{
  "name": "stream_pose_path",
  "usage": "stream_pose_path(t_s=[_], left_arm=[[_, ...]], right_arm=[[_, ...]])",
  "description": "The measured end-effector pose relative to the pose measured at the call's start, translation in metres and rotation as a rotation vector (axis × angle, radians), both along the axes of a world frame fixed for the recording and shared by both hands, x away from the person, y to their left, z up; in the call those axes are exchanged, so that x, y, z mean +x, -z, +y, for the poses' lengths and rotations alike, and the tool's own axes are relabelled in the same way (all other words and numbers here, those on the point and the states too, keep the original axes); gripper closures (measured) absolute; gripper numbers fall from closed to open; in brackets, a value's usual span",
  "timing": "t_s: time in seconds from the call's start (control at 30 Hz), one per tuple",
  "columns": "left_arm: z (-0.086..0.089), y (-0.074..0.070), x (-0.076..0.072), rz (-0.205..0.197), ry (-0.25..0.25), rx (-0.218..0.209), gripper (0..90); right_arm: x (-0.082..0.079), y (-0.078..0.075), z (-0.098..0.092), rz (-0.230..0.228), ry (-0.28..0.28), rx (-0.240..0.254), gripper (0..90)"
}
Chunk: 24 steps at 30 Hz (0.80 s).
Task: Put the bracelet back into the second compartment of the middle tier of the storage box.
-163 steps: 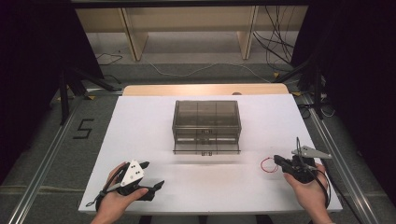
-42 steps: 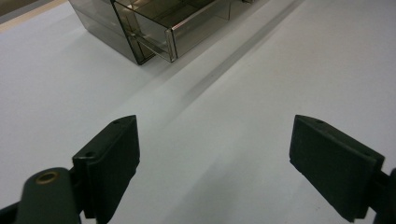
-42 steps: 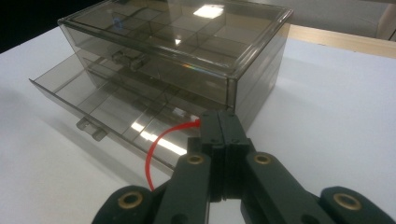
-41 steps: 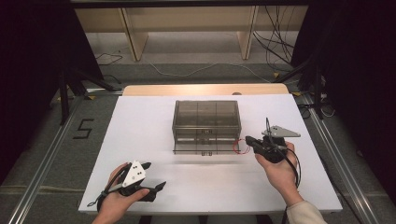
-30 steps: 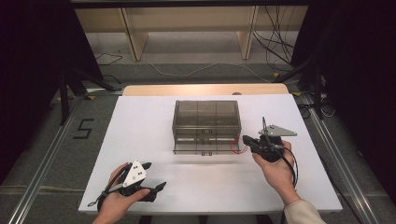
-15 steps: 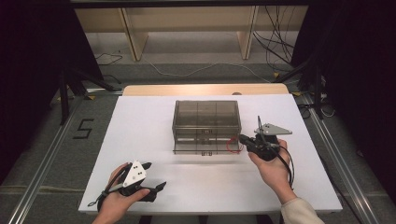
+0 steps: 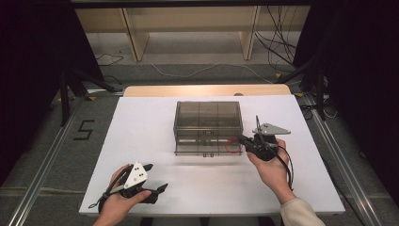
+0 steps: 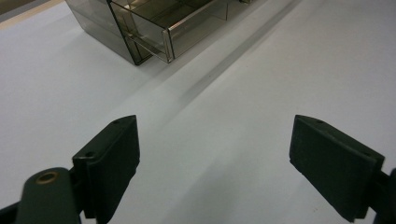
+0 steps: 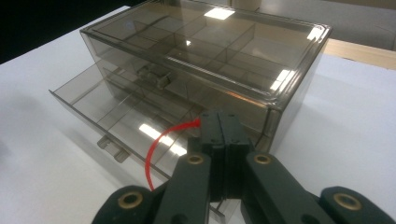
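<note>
Pinching a red band (image 9: pixel 156 144) over the open drawer (image 9: pixel 112 114), right tongs (image 9: pixel 219 122) show closed; left tongs (image 8: pixel 212 163) gape empty.

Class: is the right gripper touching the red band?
Touching: in the right gripper view, the right gripper is shut on the red band, which loops out from its tips.

My right gripper (image 9: pixel 219 135), jaws pressed together on the red band (image 9: pixel 159 144), sits over the open drawer (image 7: pixel 207 147) at its right end; the smoky plastic organizer (image 7: pixel 208 120) blocks any path straight ahead. The drawer sticks out toward me and narrows the way there. Between my 2 open jaws, my left gripper (image 8: pixel 215 163) faces bare white table (image 7: pixel 150 127), with open passage along the box's left and right sides.
</note>
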<state>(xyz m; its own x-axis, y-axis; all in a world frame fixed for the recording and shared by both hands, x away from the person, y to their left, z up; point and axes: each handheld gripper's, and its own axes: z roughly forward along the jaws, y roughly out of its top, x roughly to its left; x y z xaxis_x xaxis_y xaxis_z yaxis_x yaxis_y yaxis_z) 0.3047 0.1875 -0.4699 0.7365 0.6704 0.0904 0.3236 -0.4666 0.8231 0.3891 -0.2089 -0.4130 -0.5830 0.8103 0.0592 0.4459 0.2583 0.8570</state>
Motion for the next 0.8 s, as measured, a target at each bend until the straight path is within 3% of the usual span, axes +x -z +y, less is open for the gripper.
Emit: stream_pose_path(t_s=[0.8], left_arm=[[0.000,0.000,0.000,-0.001,0.001,-0.001,15.9]], right_arm=[[0.007,-0.002,0.019,0.003,-0.023,0.004,90.0]])
